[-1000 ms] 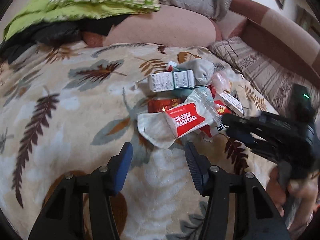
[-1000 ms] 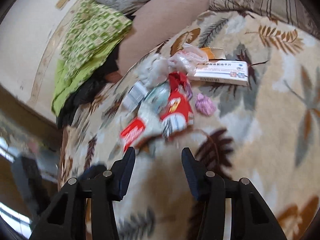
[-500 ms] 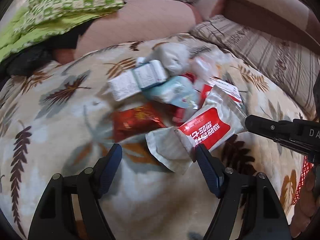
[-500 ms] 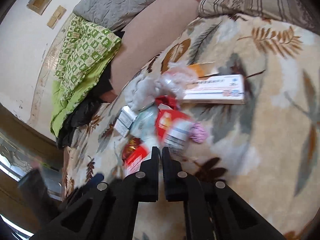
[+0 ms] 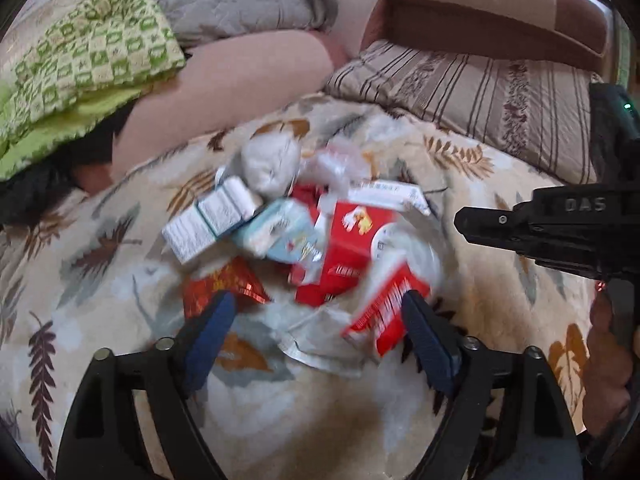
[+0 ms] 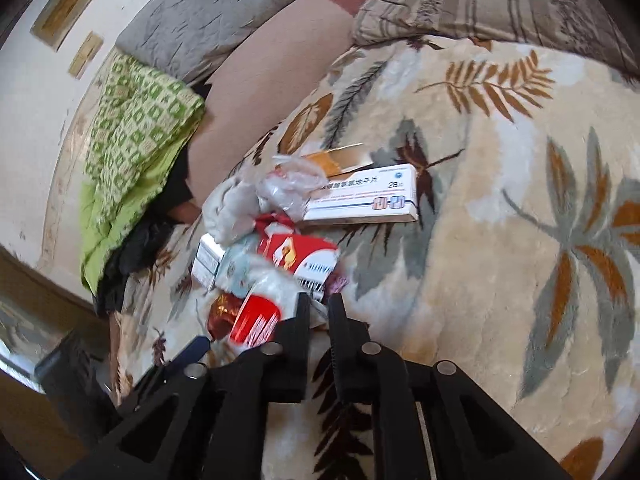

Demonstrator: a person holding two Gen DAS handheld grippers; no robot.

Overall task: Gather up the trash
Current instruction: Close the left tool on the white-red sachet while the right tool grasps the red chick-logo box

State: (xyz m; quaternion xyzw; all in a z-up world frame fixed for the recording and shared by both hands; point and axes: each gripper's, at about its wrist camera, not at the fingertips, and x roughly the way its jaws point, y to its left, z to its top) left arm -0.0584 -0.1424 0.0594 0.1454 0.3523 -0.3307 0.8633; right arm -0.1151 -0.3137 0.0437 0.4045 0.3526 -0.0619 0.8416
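Trash (image 5: pixel 320 240) lies in a loose pile on a leaf-patterned blanket (image 5: pixel 100 280), in front of a pink cushion (image 5: pixel 224 84) and a striped cushion (image 5: pixel 472 92): a white box (image 5: pixel 208 220), a pale blue packet (image 5: pixel 280 232), a red carton (image 5: pixel 348 248), a red foil wrapper (image 5: pixel 224 284) and a red-and-white wrapper (image 5: pixel 388 312). In the left wrist view the left gripper (image 5: pixel 316 320) has its fingers spread wide, having just been opening, with the near edge of the pile between them and nothing gripped. The right gripper (image 5: pixel 464 220) enters from the right, held by a hand (image 5: pixel 608 364).

In the right wrist view the right gripper (image 6: pixel 318 312) has its fingers nearly pressed together at the near edge of the pile (image 6: pixel 280 248); whether they pinch a wrapper cannot be told. A long white medicine box (image 6: pixel 364 196) lies at the far side.
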